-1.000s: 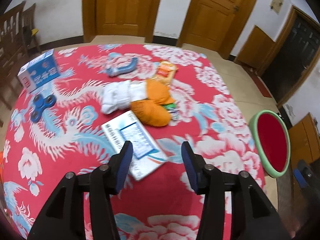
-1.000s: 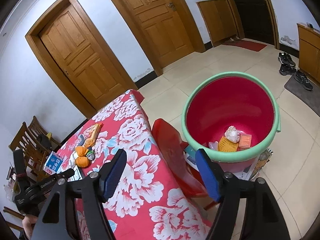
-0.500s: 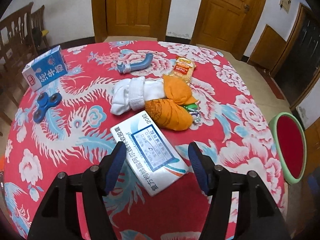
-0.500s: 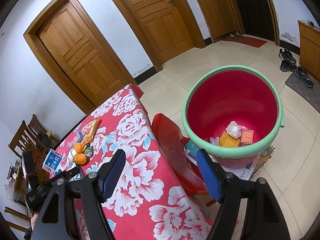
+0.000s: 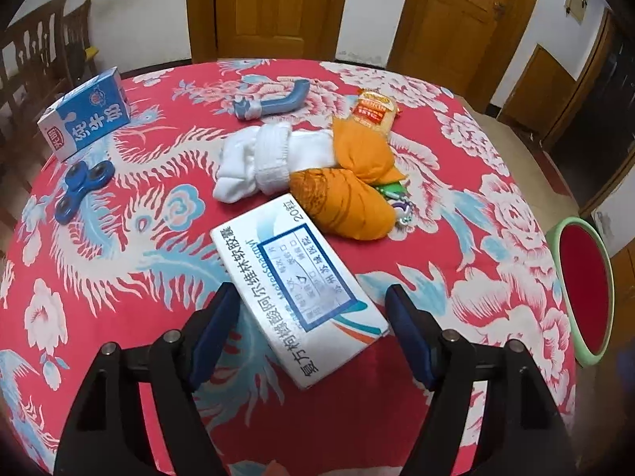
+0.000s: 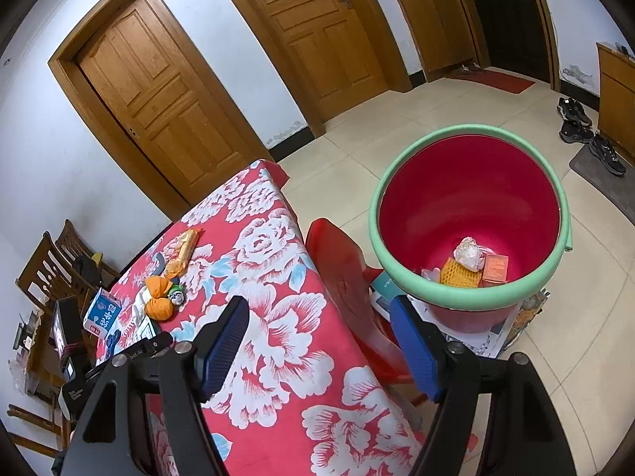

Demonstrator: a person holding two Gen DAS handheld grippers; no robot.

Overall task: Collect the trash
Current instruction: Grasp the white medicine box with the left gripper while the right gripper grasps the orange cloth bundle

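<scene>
1. A blue milk carton (image 5: 85,113) and a blue spinner (image 5: 81,190) lie left of the white medicine box (image 5: 297,297).
2. The left gripper (image 5: 313,333) hangs over that box, jaws spread, 1 on each side, not touching it.
3. Beyond the box lie white socks (image 5: 266,160) and 2 orange bundles (image 5: 345,202).
4. The right gripper (image 6: 317,351), jaws spread and empty, hovers beside the red bucket (image 6: 468,194) holding scraps.

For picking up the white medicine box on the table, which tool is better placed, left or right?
Left. The left tool is open with the medicine box lying between its fingers. The right tool, open too, hangs at the table's edge, facing the red bucket.
</scene>
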